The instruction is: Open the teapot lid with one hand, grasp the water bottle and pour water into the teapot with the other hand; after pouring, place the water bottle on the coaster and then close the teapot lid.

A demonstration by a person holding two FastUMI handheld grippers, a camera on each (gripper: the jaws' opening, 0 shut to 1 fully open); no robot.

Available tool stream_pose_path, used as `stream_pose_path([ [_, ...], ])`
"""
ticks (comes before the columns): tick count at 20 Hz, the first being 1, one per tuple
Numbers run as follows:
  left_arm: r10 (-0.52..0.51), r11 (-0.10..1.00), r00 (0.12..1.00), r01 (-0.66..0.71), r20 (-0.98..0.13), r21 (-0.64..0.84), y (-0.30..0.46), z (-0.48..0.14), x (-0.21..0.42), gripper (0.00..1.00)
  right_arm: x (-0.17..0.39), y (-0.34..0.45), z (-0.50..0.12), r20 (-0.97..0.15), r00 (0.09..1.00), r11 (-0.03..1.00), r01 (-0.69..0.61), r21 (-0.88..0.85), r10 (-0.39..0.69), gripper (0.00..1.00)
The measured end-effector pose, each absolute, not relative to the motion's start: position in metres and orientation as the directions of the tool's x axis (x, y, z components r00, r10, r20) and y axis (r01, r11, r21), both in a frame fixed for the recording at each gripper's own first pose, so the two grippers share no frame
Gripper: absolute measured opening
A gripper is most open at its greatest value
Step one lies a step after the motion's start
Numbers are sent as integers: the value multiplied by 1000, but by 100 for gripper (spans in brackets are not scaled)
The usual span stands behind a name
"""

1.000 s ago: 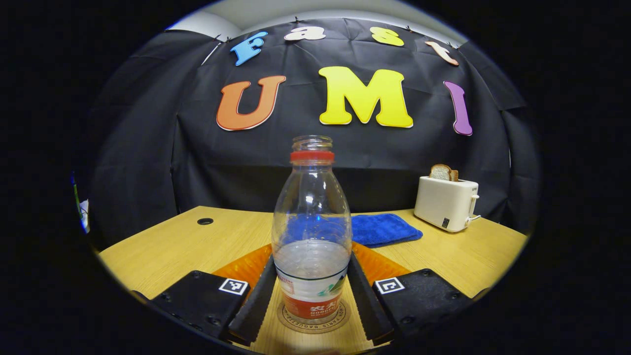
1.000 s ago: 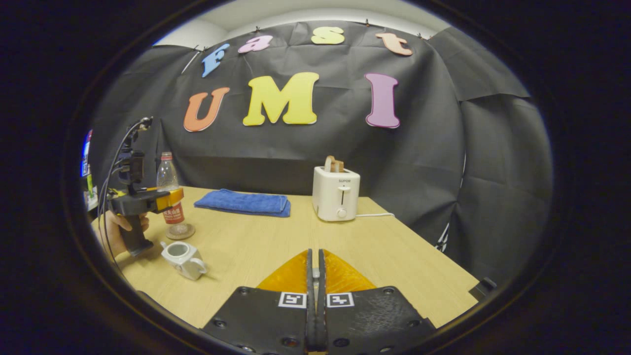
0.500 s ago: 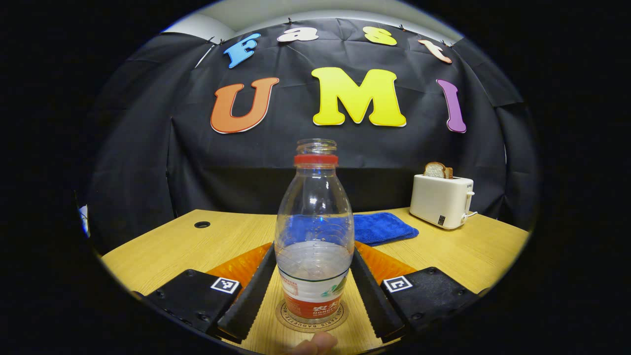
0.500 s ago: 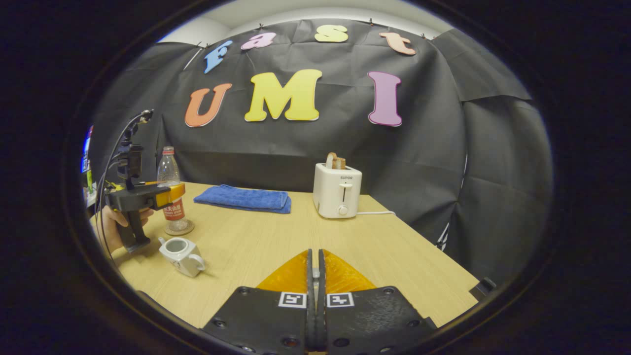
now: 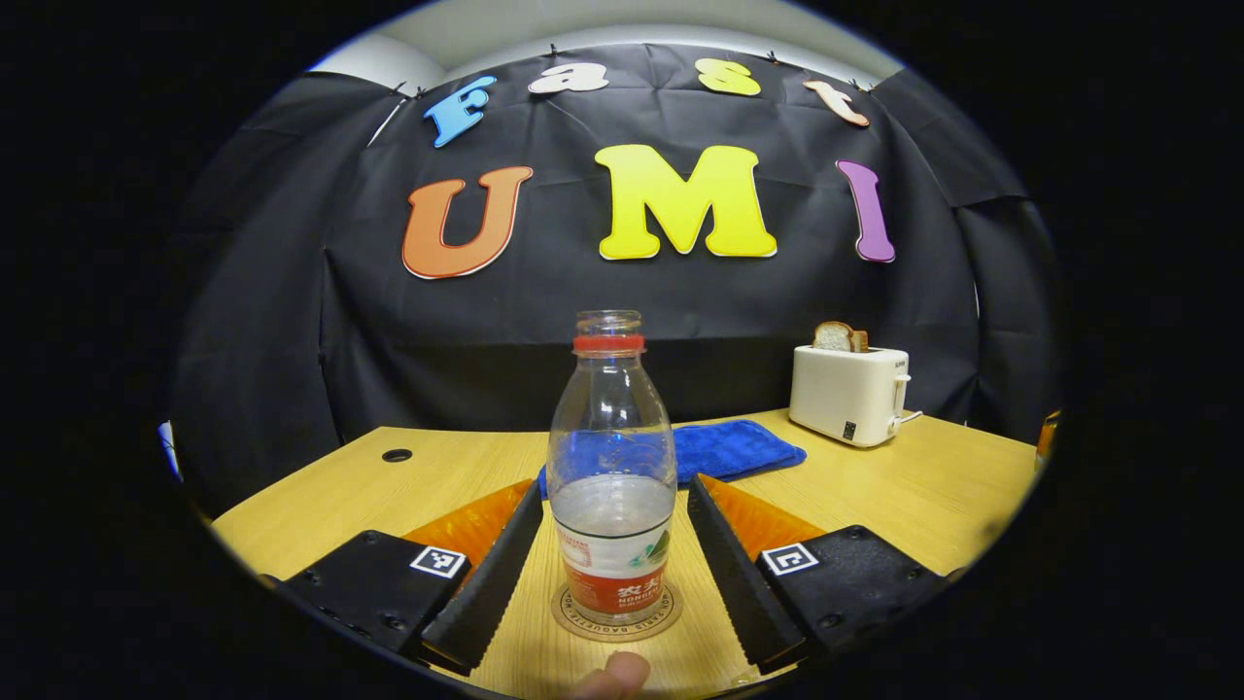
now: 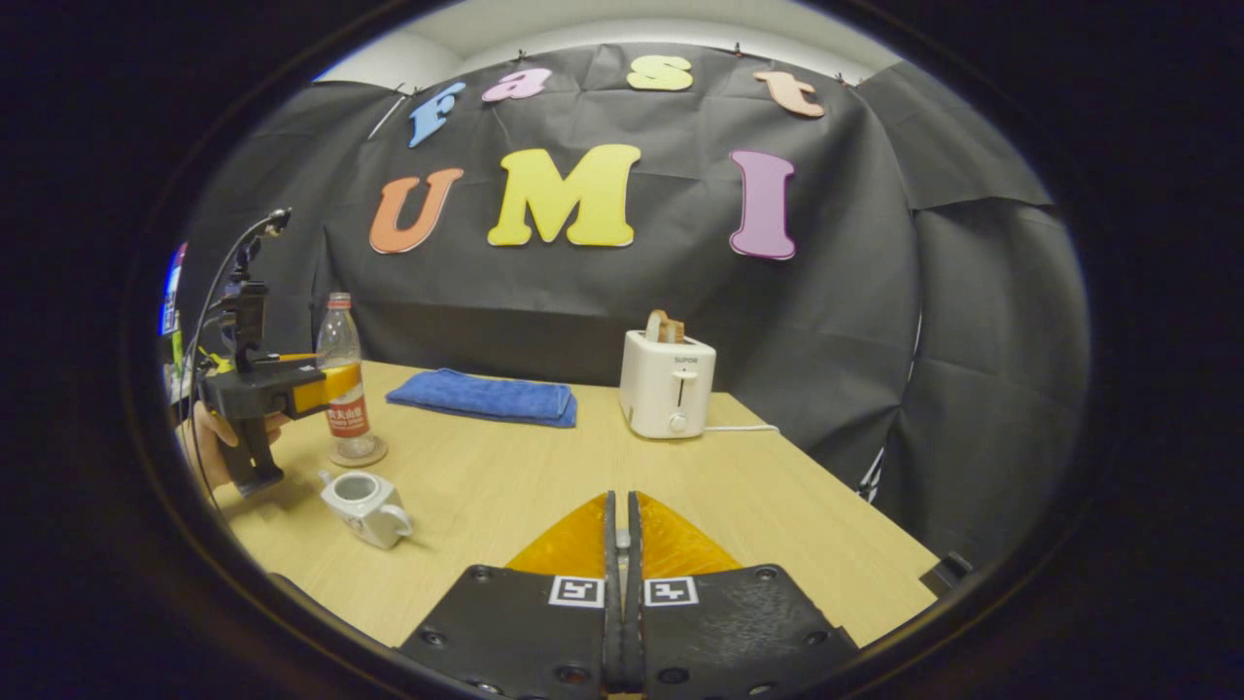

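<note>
Left gripper [image 5: 612, 544] released half-full bottle [image 5: 611, 486].

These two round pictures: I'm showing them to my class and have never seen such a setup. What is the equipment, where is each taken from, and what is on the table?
A person holds a two-finger gripper in each hand; a camera rides on each. In the left gripper view, the open left gripper flanks a bottle standing on a coaster, not pressing it. In the right gripper view, the right gripper is shut, with nothing seen between its fingers. On the table: an open teapot, a blue cloth and a toaster.
</note>
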State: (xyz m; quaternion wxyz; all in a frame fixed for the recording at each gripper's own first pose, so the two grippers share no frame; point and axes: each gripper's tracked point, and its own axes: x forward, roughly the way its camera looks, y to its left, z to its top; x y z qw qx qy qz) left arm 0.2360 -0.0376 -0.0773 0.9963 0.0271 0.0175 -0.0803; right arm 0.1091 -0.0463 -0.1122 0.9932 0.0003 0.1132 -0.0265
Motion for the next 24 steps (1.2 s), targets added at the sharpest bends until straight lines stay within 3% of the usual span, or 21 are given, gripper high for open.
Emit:
stream_pose_path([
  [8, -123, 989, 992, 123, -8, 87, -16, -86, 188, 94, 101, -29, -107, -204, 978, 999, 33, -41, -40, 0],
  [14, -38, 994, 994, 48, -99, 102, 13, -116, 156, 95, 96, -9, -104, -193, 981, 998, 0, -59, -11, 0],
  [24, -79, 994, 993, 85, -87, 65, 23, -87, 103, 94, 108, 74, -108, -195, 963, 982, -190, -10, 185, 0],
])
